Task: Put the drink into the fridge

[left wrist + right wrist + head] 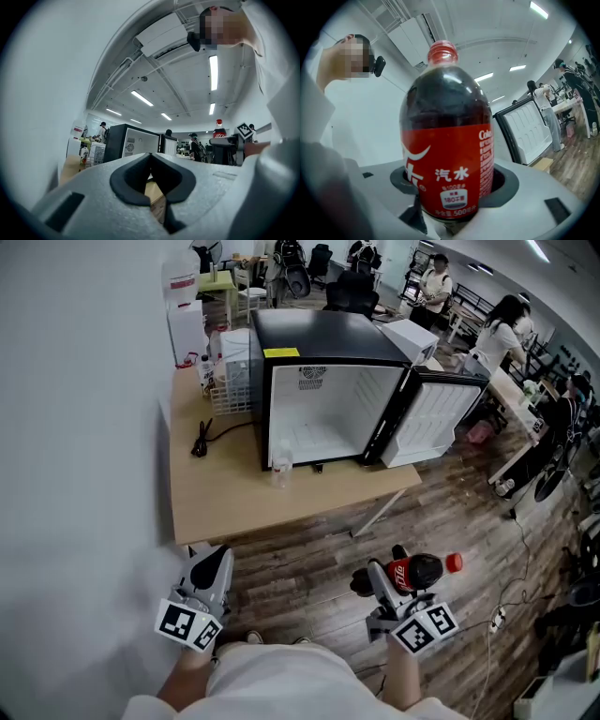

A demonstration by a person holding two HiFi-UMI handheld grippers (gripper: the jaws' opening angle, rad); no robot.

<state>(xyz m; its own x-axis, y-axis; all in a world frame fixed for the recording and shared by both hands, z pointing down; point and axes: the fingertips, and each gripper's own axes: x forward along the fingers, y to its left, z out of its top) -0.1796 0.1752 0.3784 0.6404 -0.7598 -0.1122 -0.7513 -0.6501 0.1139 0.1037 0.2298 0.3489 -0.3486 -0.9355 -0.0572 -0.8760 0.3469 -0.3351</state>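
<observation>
A light wooden table is seen well ahead of the fingers of the left gripper. A black power cable, a white wire basket and a small clear plastic bottle are set on it. Brown plank flooring is seen beneath the fingers.

My left claw and right claw are pale grey with black pads, and each carries a cube of black-and-white squares. My cola bottle shows dark brown drink, a red label with white lettering and a red cap. The fridge is black outside and white inside, with a yellow sticker. The table is light wood and the floor brown planks.
</observation>
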